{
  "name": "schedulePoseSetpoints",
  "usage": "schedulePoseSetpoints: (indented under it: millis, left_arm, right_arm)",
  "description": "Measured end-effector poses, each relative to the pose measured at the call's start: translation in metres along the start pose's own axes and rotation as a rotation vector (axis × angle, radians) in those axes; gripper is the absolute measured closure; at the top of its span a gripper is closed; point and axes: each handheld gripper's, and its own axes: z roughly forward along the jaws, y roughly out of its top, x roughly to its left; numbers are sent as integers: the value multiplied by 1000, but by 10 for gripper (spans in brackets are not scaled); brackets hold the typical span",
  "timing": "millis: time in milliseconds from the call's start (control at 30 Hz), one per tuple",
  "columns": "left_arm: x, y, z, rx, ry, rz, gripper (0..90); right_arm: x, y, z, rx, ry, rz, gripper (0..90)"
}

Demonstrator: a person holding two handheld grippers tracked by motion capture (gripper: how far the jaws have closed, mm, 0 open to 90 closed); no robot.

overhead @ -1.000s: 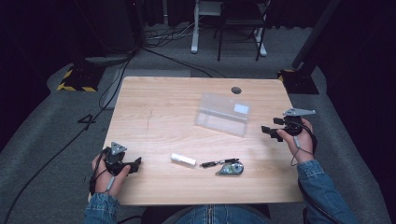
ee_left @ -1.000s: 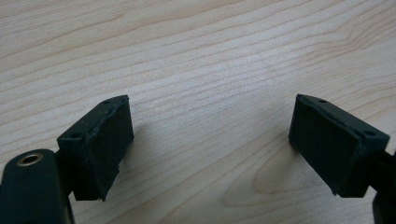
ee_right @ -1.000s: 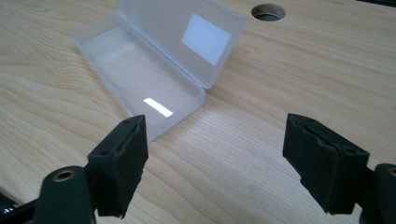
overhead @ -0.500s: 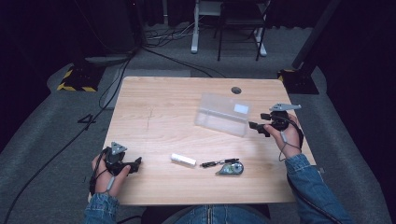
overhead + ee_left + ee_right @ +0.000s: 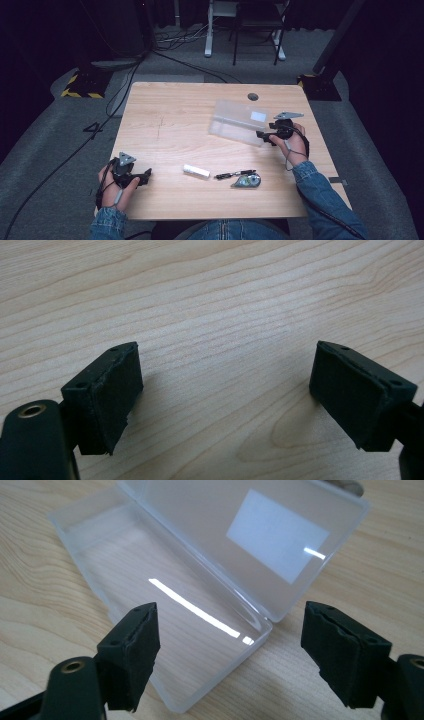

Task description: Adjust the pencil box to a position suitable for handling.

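- The clear, frosted plastic hinged case (image 5: 200,595) is lying open at centre frame on the wooden surface (image 5: 175,125); expect it to be light, slippery and flexible.
- Your right gripper (image 5: 230,650) fingers are standing wide, empty; take the near corner wall.
- Your left gripper (image 5: 225,400) fingers are gaping, empty.

Light wood table (image 5: 165,115) on grey carpet (image 5: 45,165), dark room, white desk legs (image 5: 207,30) behind, cables (image 5: 175,40) everywhere.

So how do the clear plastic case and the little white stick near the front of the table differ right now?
The clear plastic case is see-through, wide and lies open, with a pale label on its lid; the white stick is opaque, thin and short. The case sits right by the open right gripper; the stick lies apart from both grippers, nearer the table's front edge. Both rest flat on the wooden table.
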Motion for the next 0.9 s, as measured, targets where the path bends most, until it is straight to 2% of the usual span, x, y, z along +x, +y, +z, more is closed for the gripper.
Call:
schedulePoseSetpoints:
  millis: [167,333,467,533,633,900]
  left_arm:
    - [0,0,0,0,0,1,140]
    - [0,0,0,1,-1,4,140]
    - [0,0,0,0,-1,2,140]
    - [0,0,0,2,-1,6,140]
    - [0,0,0,1,-1,3,140]
    - [0,0,0,1,-1,3,140]
  right_arm:
    - [-3,-7,7,28,-7,0,234]
    - [-6,-13,11,44,7,-3,234]
    - [-7,-17,11,61,5,-29,241]
    - [-8,-18,11,61,6,-26,243]
    - [-8,-18,11,65,6,-45,276]
    - [-3,-20,11,83,46,-101,331]
